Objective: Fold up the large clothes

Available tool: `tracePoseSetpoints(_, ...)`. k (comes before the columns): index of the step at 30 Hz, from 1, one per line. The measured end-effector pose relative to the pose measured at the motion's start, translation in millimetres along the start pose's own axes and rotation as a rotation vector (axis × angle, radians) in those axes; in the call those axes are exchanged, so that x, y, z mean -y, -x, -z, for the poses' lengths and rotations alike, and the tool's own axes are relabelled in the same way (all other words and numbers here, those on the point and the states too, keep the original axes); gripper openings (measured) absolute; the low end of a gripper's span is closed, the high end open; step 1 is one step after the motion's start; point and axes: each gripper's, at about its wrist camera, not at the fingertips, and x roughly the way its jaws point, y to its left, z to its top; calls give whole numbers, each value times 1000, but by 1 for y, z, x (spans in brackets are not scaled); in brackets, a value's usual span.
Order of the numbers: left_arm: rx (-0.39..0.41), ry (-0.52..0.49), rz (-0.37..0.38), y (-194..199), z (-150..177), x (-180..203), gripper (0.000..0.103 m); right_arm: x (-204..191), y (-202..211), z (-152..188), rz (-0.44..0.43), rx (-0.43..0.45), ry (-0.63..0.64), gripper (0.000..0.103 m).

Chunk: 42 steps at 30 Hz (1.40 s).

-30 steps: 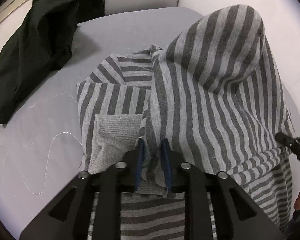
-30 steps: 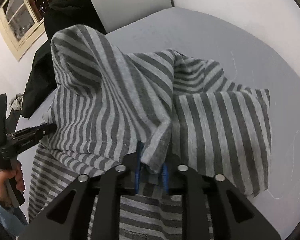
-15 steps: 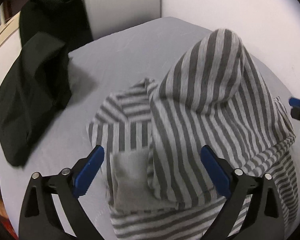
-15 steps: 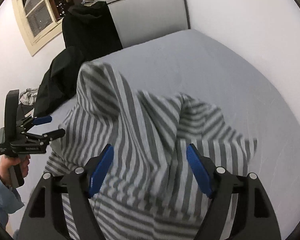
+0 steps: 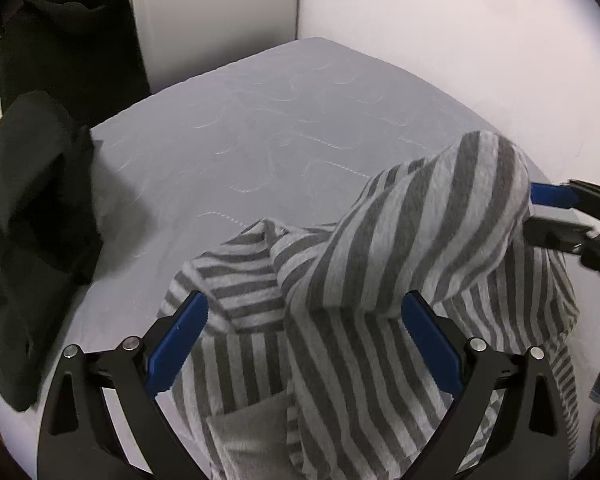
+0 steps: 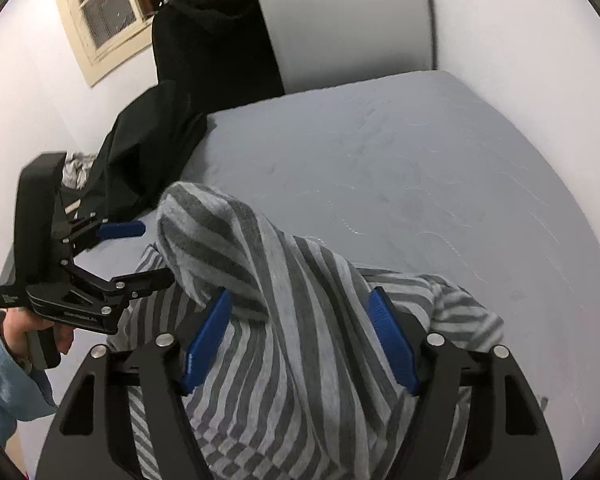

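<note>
1. Left wrist view.
   - Left gripper (image 5: 304, 334): jaws spread wide, released, nothing between them; it hovers over the near part of the striped garment (image 5: 384, 312).
   - Striped garment: heaped on the near right part of the mattress (image 5: 284, 120), one fold standing up in a hump, likely fabric caught mid-drop. A plain grey ribbed band (image 5: 252, 440) shows at the bottom, partly cut off by the frame.
   - Black clothes (image 5: 32, 216): piled at the left edge of the mattress, apart from the striped garment; probably awaiting their turn.
   - Right gripper (image 5: 556, 216): enters from the right edge, mostly cut off.

2. Right wrist view.
   - Right gripper (image 6: 300, 340): jaws apart, released; cloth lies between the pads, ungripped.
   - Striped garment (image 6: 300, 320): hump rises just ahead; its near hem is hidden under the gripper frame.
   - Left gripper (image 6: 140, 252): seen side-on at left, fingers parted, held in a hand (image 6: 32, 332).
   - Black clothes (image 6: 148, 148): draped at the far left corner; which garments they are cannot be told.
</note>
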Motion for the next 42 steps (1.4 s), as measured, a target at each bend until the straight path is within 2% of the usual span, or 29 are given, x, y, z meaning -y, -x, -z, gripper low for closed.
tracePoseSetpoints(1, -2, -2, 21, -4, -2, 0, 91, 0, -5, -1, -3, -12, 4, 59)
tracePoseSetpoints(3, -13, 3, 58, -10, -3, -1, 79, 0, -12, -1, -11, -38, 1, 36)
tracePoseSetpoints(4, -22, 10, 89, -13, -5, -3, 63, 1, -17, -1, -10, -47, -2, 30)
tracePoseSetpoints(5, -34, 20, 123, -18, -6, -5, 40, 1, -19, 0, -16, -53, -6, 25)
tracePoseSetpoints(8, -69, 32, 163, -28, -9, -11, 25, 1, -21, 1, -20, -53, -10, 13)
tracePoseSetpoints(11, -67, 43, 196, -28, -16, -15, 19, -3, -18, -2, -10, -37, -1, 10)
tracePoseSetpoints(15, -42, 54, 194, -27, -33, -20, 17, -1, -14, -12, 10, -15, 2, 10)
tracePoseSetpoints(19, 10, 55, 176, -25, -64, -24, 16, 9, -10, -35, 39, 34, 0, 10)
tracePoseSetpoints(25, 83, 41, 119, -30, -110, -27, 15, 25, -14, -74, 88, 106, 20, 10)
tracePoseSetpoints(28, 125, 18, 84, -25, -119, -26, 15, 28, -14, -83, 92, 132, 33, 10)
tracePoseSetpoints(31, 152, -10, 67, -10, -109, -20, 15, 24, -9, -78, 81, 155, 72, 10)
tracePoseSetpoints(34, 155, -33, 63, -3, -88, -15, 15, 20, -5, -62, 62, 140, 115, 10)
tracePoseSetpoints(42, 163, -10, 72, 40, -3, 4, 15, -4, 24, 0, 5, 106, 137, 10)
